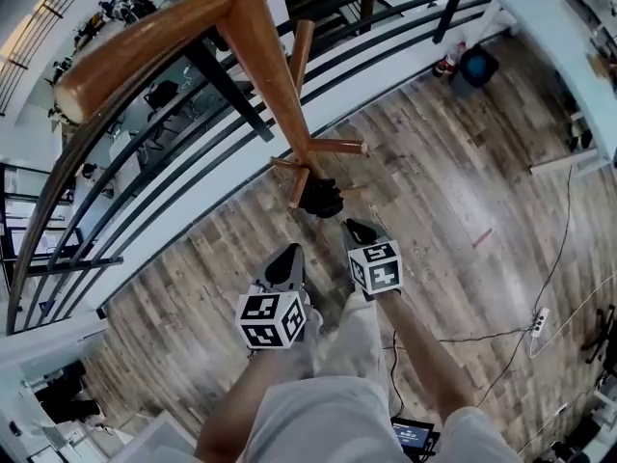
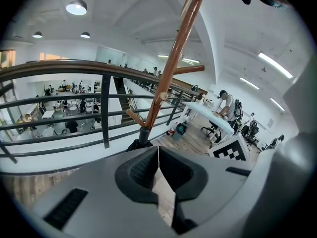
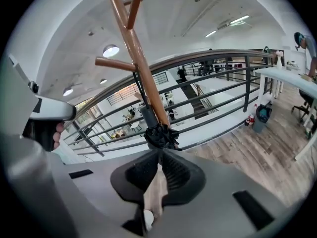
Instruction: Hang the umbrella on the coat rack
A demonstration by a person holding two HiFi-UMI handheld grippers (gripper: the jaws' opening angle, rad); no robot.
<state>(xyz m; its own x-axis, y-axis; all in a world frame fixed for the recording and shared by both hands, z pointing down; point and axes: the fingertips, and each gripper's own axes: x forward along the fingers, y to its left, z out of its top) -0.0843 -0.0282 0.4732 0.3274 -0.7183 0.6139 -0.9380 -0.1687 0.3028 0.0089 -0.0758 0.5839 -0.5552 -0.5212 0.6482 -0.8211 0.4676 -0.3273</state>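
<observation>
The folded black umbrella (image 3: 159, 133) is seen hung on the coat rack (image 3: 141, 68), just ahead of the right gripper (image 3: 159, 151). Its jaws and the left gripper (image 2: 158, 149) are closed, empty. Hanging is judged done; only withdrawal is needed.

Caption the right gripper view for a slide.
Shut, empty right tool just short of the folded black umbrella hanging against the wooden coat rack.

The wood-plank floor (image 1: 453, 191) carries a wooden coat rack (image 1: 265, 56), with a black umbrella (image 1: 320, 199) hanging against its pole. A white power strip (image 1: 540, 324) and its black cable (image 1: 463, 338) lie on the boards. A blue bin (image 1: 478, 66) stands beside a white desk (image 1: 549, 22).
</observation>
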